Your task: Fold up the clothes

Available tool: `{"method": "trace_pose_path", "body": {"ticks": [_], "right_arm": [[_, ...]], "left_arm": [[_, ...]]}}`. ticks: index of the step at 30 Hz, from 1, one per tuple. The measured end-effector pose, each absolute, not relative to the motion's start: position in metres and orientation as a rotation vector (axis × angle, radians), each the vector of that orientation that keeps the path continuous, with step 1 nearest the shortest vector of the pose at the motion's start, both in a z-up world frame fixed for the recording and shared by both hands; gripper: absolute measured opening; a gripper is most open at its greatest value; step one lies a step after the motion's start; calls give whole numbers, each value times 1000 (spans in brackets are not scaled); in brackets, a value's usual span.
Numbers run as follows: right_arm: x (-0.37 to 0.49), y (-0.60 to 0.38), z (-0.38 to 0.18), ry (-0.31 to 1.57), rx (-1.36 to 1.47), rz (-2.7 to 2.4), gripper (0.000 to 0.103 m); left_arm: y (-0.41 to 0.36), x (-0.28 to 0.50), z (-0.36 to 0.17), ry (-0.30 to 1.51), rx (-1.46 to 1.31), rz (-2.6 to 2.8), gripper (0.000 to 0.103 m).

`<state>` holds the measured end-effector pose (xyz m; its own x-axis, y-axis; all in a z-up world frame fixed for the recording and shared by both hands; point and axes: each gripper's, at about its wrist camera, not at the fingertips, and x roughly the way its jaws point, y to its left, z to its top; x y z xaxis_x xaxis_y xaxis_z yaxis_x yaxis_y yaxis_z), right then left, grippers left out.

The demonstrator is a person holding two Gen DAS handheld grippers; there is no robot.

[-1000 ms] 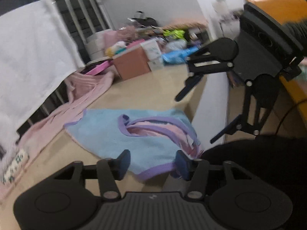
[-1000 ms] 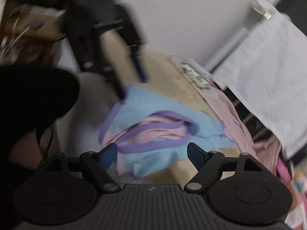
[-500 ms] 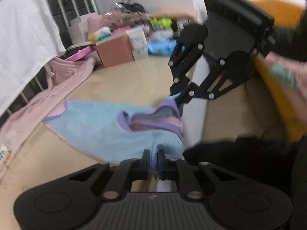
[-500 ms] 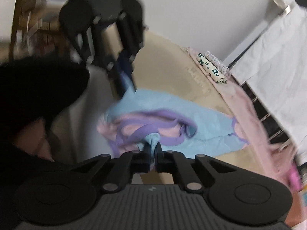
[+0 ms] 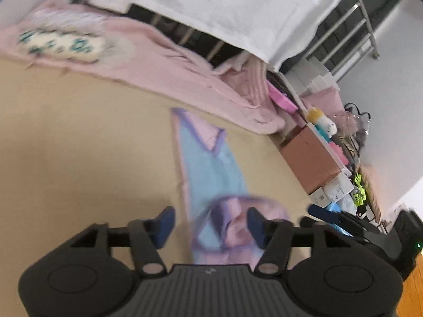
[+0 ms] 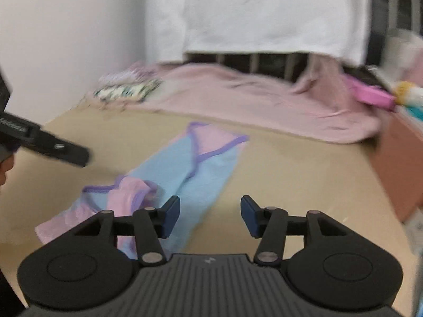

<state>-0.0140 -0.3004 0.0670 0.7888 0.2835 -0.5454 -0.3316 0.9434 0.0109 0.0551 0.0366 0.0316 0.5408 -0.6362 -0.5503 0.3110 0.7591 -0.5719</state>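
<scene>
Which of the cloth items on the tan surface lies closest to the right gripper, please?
The light-blue garment with purple trim, lying just ahead of the right gripper; the pink blanket and floral cloth lie farther back.

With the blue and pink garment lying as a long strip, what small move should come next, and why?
Probably bring both tongs down to the near end of the garment and pinch it, to fold it toward the far end. It lies long on the bed. The left tongs and the right tongs are opening, neither gripping cloth.
</scene>
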Motion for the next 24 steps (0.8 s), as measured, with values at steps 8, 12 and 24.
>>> {"method": "trace_pose_path", "body": {"ticks": [8, 12, 24], "right_arm": [[-45, -288, 24, 653, 110, 426, 29], [-45, -278, 10, 686, 109, 386, 5], [-115, -293, 40, 550, 6, 359, 54]], "left_arm": [[-11, 3, 14, 802, -288, -614, 44], [-23, -15, 7, 829, -271, -610, 28], [-13, -50, 17, 772, -283, -591, 35]]}}
